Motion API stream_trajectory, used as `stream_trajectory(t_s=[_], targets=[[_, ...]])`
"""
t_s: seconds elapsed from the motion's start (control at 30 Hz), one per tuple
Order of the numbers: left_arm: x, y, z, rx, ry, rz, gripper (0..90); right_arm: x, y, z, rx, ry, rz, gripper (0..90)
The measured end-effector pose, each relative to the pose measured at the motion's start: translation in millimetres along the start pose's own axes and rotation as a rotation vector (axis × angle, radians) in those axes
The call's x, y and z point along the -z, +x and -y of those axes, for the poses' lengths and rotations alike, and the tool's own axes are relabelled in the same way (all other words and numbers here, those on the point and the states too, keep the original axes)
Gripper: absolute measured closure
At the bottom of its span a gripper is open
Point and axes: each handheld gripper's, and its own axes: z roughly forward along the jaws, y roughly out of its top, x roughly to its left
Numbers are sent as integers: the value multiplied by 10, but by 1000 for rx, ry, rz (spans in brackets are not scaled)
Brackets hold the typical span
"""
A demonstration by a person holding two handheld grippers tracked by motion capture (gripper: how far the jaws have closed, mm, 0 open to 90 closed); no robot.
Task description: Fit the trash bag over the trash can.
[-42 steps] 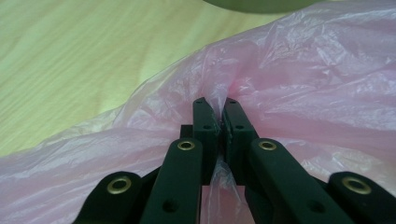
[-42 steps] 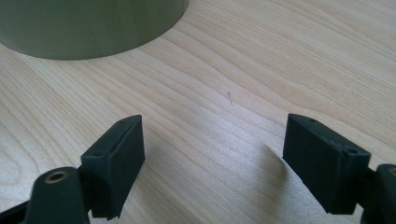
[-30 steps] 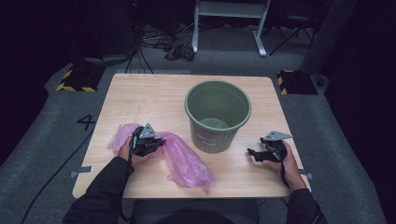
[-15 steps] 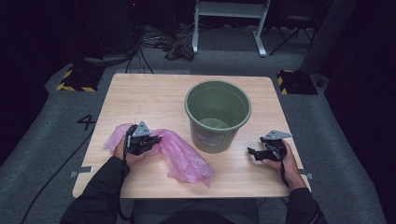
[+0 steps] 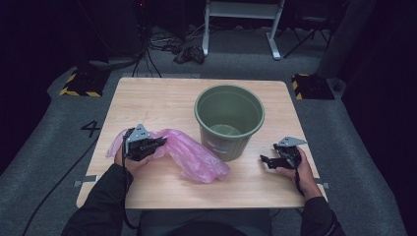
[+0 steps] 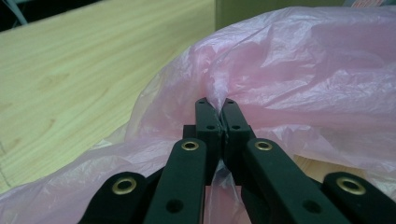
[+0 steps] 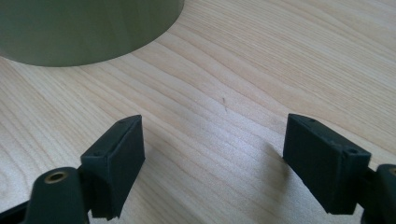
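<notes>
On the light wooden table (image 5: 162, 101), near its front left part: one crumpled translucent pink plastic bag (image 5: 194, 157), lying just left of and in front of the round olive-green plastic bucket (image 5: 229, 120), a pinch of its film clamped between the closed jaws of the left gripper (image 5: 156, 142), which the left hand (image 5: 129, 160) holds roughly level, pointing right toward the bucket. At the front right: right gripper (image 5: 264, 161), jaws spread wide with nothing between them, held low over bare wood by the right hand (image 5: 294, 169), pointing left at the bucket's base, forearm entering from the bottom edge.
</notes>
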Motion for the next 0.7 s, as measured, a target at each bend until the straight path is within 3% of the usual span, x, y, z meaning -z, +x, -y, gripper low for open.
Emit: stream_trajectory(t_s=[0.33,0.53,0.7], targets=[[268,-87,-142,-42,-115,0,887,22,20,19,5,-2,1,206],[431,-23,-177,-24,-205,6,888,19,16,17,4,-1,0,200],[576,3,-214,-28,-273,-14,889,21,22,20,2,-1,2,202]])
